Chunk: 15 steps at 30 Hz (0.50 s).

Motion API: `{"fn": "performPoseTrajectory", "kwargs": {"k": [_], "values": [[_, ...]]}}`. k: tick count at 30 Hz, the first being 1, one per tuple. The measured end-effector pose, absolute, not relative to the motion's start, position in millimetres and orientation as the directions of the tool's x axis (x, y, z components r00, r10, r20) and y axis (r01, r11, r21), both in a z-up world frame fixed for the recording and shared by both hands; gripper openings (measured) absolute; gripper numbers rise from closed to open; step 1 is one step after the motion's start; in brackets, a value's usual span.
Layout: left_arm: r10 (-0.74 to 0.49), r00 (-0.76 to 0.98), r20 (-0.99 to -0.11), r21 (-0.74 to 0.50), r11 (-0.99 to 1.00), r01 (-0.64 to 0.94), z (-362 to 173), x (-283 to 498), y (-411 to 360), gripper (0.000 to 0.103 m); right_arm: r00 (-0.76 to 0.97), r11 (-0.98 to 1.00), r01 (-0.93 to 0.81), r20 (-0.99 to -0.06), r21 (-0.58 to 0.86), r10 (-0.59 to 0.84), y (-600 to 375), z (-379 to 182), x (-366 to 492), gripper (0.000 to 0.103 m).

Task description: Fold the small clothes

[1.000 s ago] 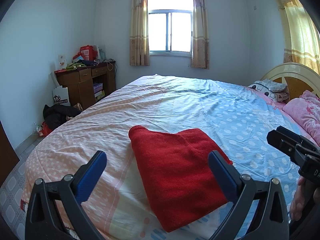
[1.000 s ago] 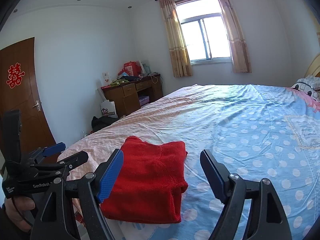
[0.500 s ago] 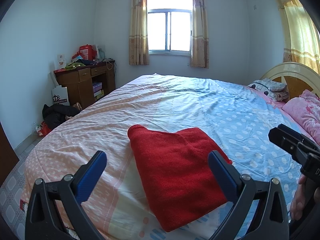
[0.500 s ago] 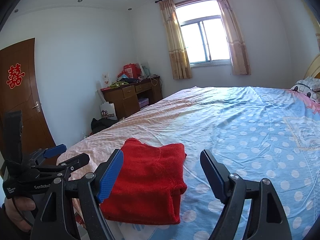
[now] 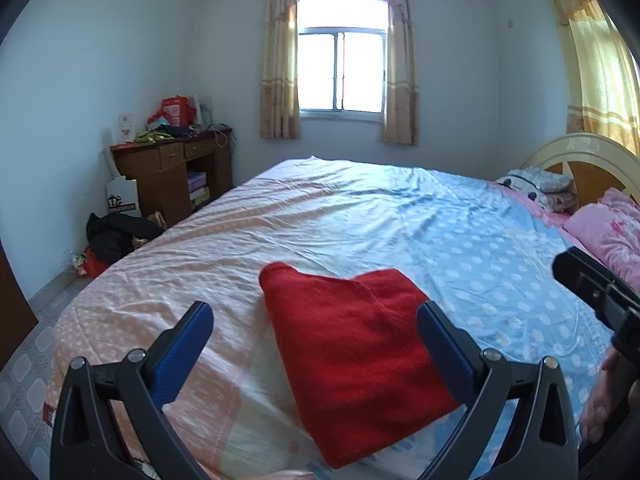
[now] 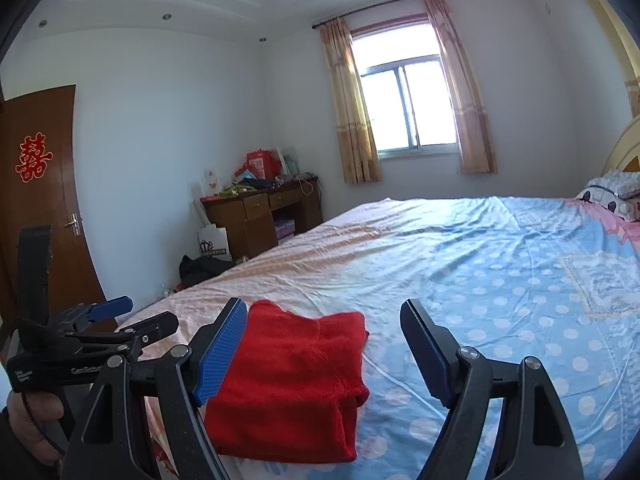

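Observation:
A red knit garment (image 5: 352, 344) lies folded flat near the front edge of the bed; it also shows in the right wrist view (image 6: 296, 384). My left gripper (image 5: 314, 320) is open and empty, held above and just short of the garment. My right gripper (image 6: 322, 320) is open and empty, also hovering over the garment's near side. The right gripper shows at the right edge of the left wrist view (image 5: 600, 296). The left gripper shows at the left of the right wrist view (image 6: 116, 320).
The bed (image 5: 400, 216) has a pink and blue dotted sheet. Pillows (image 5: 540, 188) and a pink quilt (image 5: 608, 228) lie by the headboard at right. A wooden desk (image 5: 176, 172) and dark clothes on the floor (image 5: 116, 232) are at left. A brown door (image 6: 36, 200) is far left.
Both grippers have stayed open and nearly still; the views drift slightly back from the garment. The garment has not moved.

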<state>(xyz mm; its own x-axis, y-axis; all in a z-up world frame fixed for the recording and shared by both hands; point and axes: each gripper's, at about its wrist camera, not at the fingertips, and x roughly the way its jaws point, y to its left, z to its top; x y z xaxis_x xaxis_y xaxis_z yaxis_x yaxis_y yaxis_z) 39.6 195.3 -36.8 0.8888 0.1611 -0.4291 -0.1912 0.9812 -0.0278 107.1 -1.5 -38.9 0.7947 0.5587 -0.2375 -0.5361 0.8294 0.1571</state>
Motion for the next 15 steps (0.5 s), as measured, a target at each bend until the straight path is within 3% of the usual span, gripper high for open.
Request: {"fn": "performPoseTrajectory", "kwargs": {"k": [15], "values": [[0.238, 0.874, -0.423, 0.002, 0.965, -0.261, -45, 42, 212, 0.103, 0.780, 0.821, -0.554, -0.258, 0.139, 0.571, 5, -44, 105, 0.080]]}}
